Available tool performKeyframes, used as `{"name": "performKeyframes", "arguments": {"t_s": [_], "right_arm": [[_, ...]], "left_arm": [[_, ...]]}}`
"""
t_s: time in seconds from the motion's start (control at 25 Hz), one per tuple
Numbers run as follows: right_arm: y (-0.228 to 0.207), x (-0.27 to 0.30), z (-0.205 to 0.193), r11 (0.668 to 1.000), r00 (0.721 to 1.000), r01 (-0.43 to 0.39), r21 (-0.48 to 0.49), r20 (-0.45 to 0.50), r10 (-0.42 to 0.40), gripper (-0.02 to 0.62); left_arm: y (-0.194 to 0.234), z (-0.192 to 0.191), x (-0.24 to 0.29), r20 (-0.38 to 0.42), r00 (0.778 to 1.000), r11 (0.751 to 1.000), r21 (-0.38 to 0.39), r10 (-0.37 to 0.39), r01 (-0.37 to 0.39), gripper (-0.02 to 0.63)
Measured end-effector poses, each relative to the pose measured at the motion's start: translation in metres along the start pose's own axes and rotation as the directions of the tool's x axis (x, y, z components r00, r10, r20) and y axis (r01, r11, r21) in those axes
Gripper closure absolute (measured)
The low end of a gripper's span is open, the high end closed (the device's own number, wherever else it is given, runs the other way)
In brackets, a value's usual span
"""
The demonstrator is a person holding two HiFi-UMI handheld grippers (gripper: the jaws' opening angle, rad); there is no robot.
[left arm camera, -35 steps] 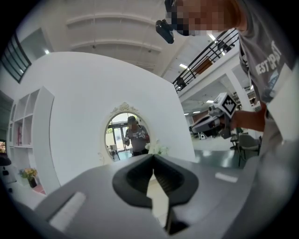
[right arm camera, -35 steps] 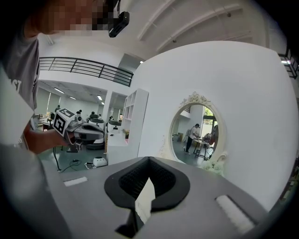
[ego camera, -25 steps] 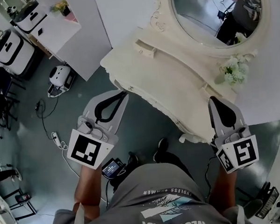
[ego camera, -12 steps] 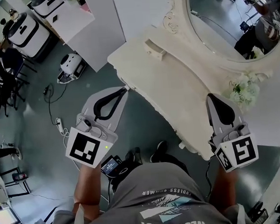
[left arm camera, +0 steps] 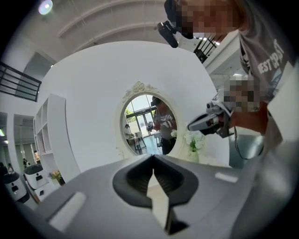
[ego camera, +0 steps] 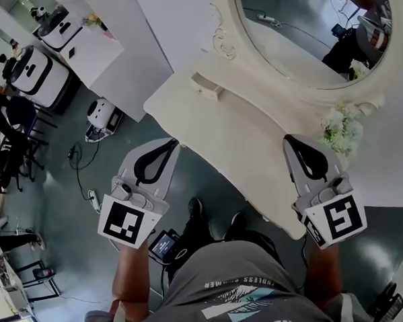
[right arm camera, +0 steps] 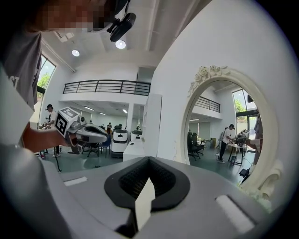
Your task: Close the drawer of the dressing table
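The cream dressing table (ego camera: pixel 240 131) with its oval mirror (ego camera: pixel 302 30) stands in front of me in the head view. Its front, where a drawer would be, is hidden under the top's edge. A small raised box (ego camera: pixel 208 86) sits at the back left of the top. My left gripper (ego camera: pixel 172 145) is shut and empty, just off the table's front left edge, above the floor. My right gripper (ego camera: pixel 290 140) is shut and empty too, over the right part of the top. The left gripper view shows shut jaws (left arm camera: pixel 153 156) facing the mirror (left arm camera: pixel 147 123), and the right gripper view shows shut jaws (right arm camera: pixel 148 158).
White flowers (ego camera: pixel 341 133) stand at the table's right end, close to the right gripper. A white cabinet (ego camera: pixel 108 47), white machines (ego camera: pixel 31 68) and a small white robot (ego camera: pixel 103 118) are at the left. Cables (ego camera: pixel 81 170) lie on the grey floor. My shoes (ego camera: pixel 194 211) are below the table's edge.
Both grippers have moved forward toward the table. The right one has gone from the table's front edge to over its top. Both stay shut.
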State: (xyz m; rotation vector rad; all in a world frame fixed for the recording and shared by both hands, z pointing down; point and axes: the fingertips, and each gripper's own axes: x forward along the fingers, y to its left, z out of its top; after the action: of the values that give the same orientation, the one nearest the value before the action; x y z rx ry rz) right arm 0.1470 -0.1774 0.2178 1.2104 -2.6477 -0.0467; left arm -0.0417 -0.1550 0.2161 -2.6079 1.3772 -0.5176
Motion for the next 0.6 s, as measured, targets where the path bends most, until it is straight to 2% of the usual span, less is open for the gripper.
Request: {"name": "performKeyframes", "arguments": {"t_s": [0.36, 0.6], "right_arm": [[-0.021, 0.003, -0.011, 0.994, 0.992, 0.110, 0.008, -0.058, -0.110, 0.597], [-0.030, 0.019, -0.019, 0.984, 0.977, 0.177, 0.015, -0.123, -0.174, 0.597]], "left_arm": [[0.020, -0.008, 0.058, 0.036, 0.994, 0.995, 0.000, -0.101, 0.101, 0.603], [0.052, -0.021, 0.101, 0.056, 0.987, 0.988, -0.010, -0.153, 0.154, 0.603]]}}
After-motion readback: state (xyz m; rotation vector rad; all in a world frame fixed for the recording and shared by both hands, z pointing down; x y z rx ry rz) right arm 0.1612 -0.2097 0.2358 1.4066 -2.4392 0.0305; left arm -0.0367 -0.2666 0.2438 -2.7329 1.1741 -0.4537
